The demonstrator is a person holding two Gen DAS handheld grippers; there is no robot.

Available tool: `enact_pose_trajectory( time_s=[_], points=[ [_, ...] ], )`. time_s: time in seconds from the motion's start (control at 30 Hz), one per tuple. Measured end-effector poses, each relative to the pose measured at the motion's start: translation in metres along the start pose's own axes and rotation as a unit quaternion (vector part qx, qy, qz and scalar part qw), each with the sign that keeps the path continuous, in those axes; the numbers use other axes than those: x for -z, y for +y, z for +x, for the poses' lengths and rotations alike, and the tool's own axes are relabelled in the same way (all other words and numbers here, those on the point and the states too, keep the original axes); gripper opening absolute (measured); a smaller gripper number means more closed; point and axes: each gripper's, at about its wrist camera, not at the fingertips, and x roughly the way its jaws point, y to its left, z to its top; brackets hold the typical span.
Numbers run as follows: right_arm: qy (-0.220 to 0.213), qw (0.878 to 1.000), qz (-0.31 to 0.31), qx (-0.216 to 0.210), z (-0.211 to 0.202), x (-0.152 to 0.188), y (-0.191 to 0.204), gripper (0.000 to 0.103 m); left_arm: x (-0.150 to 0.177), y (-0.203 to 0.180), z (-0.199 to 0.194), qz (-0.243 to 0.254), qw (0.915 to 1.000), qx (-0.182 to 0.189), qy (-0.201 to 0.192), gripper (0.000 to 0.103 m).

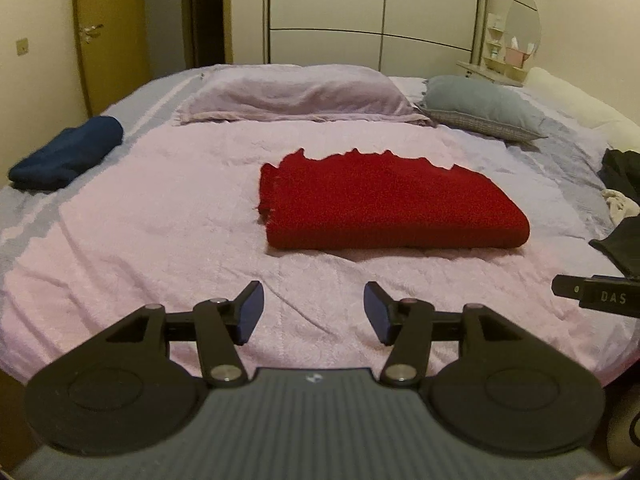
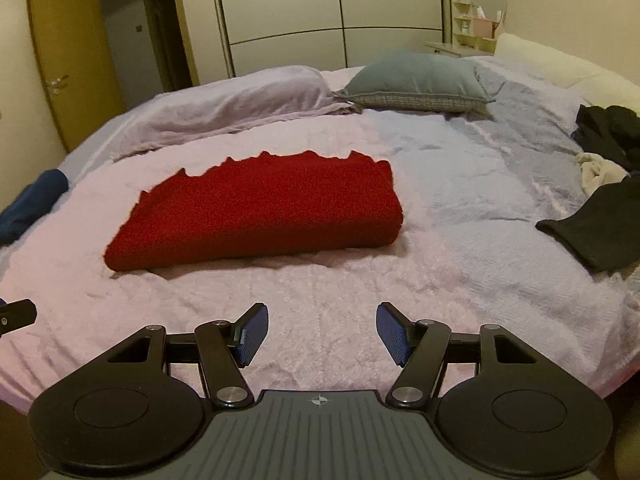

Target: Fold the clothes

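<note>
A red knitted garment [image 1: 384, 204] [image 2: 260, 216] lies folded into a thick rectangle in the middle of the bed, its ragged edge on the far side. My left gripper [image 1: 314, 312] hovers open over the pink bedspread [image 1: 160, 240], short of the garment's near edge, with nothing between its fingers. My right gripper [image 2: 322, 334] is open too and holds nothing, a little nearer than the garment and to its right. A folded dark blue garment [image 1: 66, 154] [image 2: 28, 204] rests at the bed's left side. Unfolded black clothes [image 2: 600, 224] [image 1: 624, 208] and a cream piece [image 2: 598, 172] lie at the right edge.
A lilac pillow [image 1: 292, 94] and a grey-blue cushion [image 1: 476, 106] lie across the far side of the bed. Behind them stand a white wardrobe [image 1: 376, 12], a yellow door [image 1: 108, 28] and a small shelf with a round mirror [image 1: 522, 20]. The right gripper's tip [image 1: 596, 294] shows at the left view's right edge.
</note>
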Motion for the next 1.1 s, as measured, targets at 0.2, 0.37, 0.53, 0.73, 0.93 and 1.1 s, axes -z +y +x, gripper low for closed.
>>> enact_pose_trajectory(
  time_s=[0.2, 0.37, 0.53, 0.73, 0.93, 1.1],
  points=[
    [0.019, 1.0, -0.013, 0.02, 0.015, -0.002, 0.013, 0.064, 0.001, 0.02, 0.024, -0.014, 0.9995, 0.019, 0.02, 0.052],
    [0.028, 0.999, 0.017, 0.003, 0.036, -0.008, 0.003, 0.064, -0.004, 0.041, 0.048, -0.037, 0.9982, 0.035, 0.03, 0.055],
    [0.019, 0.991, 0.125, -0.049, 0.06, -0.011, -0.05, 0.064, -0.013, 0.061, 0.08, -0.069, 0.9946, 0.064, 0.043, 0.055],
    [-0.001, 0.975, 0.211, -0.075, 0.098, -0.024, -0.109, 0.064, -0.03, 0.08, 0.137, -0.118, 0.9879, 0.083, 0.056, 0.057],
    [-0.017, 0.958, 0.26, -0.119, 0.138, -0.039, -0.14, 0.064, -0.042, 0.089, 0.183, -0.167, 0.9812, 0.083, 0.051, 0.057],
    [-0.03, 0.941, 0.299, -0.156, 0.172, -0.051, -0.166, 0.064, -0.05, 0.1, 0.211, -0.215, 0.969, 0.113, 0.045, 0.049]
  ],
)
